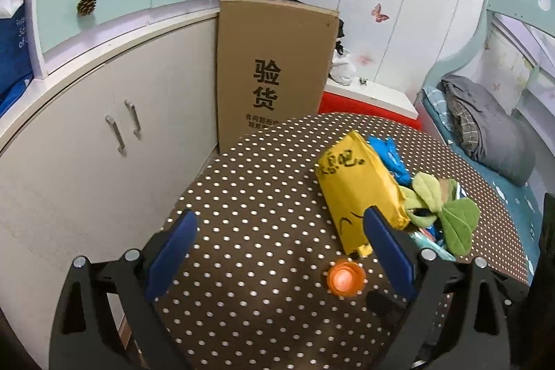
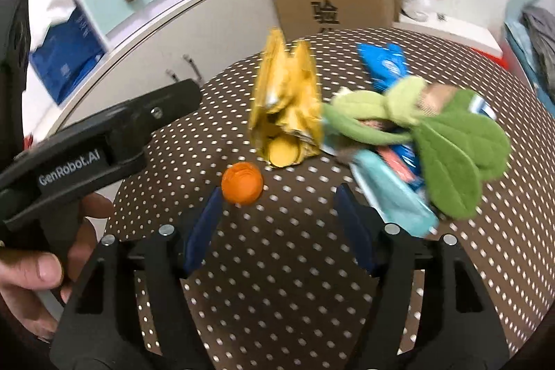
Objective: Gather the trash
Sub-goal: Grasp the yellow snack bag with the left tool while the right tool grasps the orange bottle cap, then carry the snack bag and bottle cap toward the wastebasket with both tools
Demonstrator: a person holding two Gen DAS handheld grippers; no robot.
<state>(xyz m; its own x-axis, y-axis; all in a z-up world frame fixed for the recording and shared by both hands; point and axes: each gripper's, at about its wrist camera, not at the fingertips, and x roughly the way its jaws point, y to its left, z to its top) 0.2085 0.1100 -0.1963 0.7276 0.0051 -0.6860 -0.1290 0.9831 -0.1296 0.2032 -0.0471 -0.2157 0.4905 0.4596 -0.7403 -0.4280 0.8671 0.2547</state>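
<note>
Looking down at the dotted table (image 2: 277, 266), I see my right tongs (image 2: 277, 217) standing open with nothing between the blue pads, and my left tongs (image 1: 277, 248) open wide and empty too. The trash sits in a loose heap, so I use the orange cap (image 2: 242, 183) as my marker. It lies alone on the cloth, just ahead of the left pad of my right tongs and apart from everything else. Just behind the cap stands the crumpled yellow bag (image 2: 286, 113), torn open at the near end. To the right of the bag lies the green leaf toy (image 2: 454, 148), draped over blue wrappers (image 2: 385, 65) and a pale teal packet (image 2: 392, 196). I think the cap is the risky one: it looks round and smooth, so if one pad bumps it first it could roll off the table edge to the floor. The yellow bag looks light and may tip or slide if I pinch only one thin flap. The toy may not be trash at all, and since it lies on top of the wrappers, grabbing a wrapper could drag it along. My left tongs hang close beside the cap as well, so the two tools could knock together if both go for it. I cannot see any bin in either view, so I do not know where things should go.
</note>
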